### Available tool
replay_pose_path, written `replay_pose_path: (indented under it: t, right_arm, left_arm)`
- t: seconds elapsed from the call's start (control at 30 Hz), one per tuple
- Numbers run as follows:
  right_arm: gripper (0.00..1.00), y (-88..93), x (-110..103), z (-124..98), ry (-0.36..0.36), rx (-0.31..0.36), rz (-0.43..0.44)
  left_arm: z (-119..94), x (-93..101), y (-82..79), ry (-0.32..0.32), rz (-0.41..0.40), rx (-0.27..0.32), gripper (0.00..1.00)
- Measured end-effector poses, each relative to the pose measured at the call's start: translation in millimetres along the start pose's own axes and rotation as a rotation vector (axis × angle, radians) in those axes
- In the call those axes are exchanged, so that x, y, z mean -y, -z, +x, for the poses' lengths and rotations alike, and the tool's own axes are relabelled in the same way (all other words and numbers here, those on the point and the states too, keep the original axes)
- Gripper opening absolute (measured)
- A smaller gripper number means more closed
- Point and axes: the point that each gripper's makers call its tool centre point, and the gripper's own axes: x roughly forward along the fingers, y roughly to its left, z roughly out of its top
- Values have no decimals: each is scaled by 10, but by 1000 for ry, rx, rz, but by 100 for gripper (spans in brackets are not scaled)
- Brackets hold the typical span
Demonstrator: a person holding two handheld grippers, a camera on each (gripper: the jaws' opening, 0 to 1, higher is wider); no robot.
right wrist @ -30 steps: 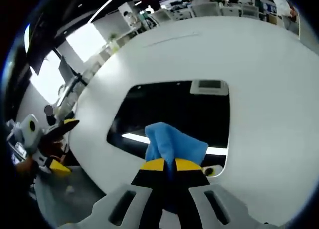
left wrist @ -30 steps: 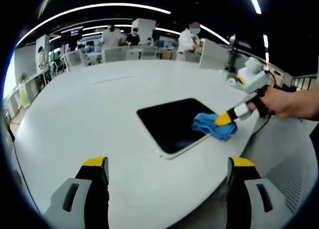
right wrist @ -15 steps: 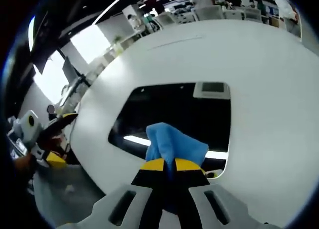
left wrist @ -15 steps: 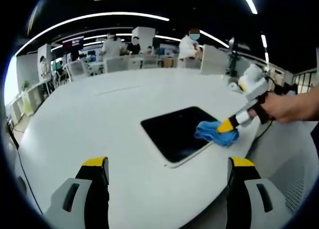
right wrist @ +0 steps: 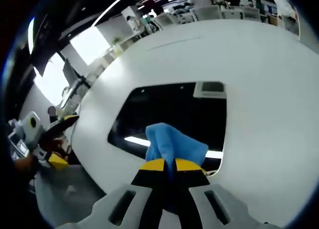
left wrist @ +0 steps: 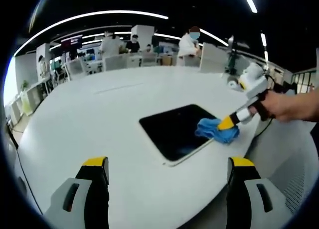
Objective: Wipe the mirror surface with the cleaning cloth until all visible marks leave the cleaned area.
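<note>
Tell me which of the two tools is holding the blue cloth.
The right tool: its jaws are shut on the blue cloth at the mirror's edge. The left tool stands open over the white table.

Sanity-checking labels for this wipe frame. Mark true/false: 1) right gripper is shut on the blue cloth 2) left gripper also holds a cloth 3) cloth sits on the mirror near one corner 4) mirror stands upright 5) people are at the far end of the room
1) True. The right gripper is closed on the blue cloth.
2) False. The left gripper is open and holds nothing, its jaws wide apart over the white table.
3) True. The cloth lies on the mirror near its corner on the right gripper's side.
4) False. The mirror lies flat on the table.
5) True. Several people are beyond the table.
</note>
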Motion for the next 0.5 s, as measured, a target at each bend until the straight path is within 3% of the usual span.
replay_pose_path:
  t: [0.5]
  right_arm:
    - [0, 31, 144, -82, 33, -25, -17]
  left_arm:
    - [0, 7, 9, 1, 10, -10, 99]
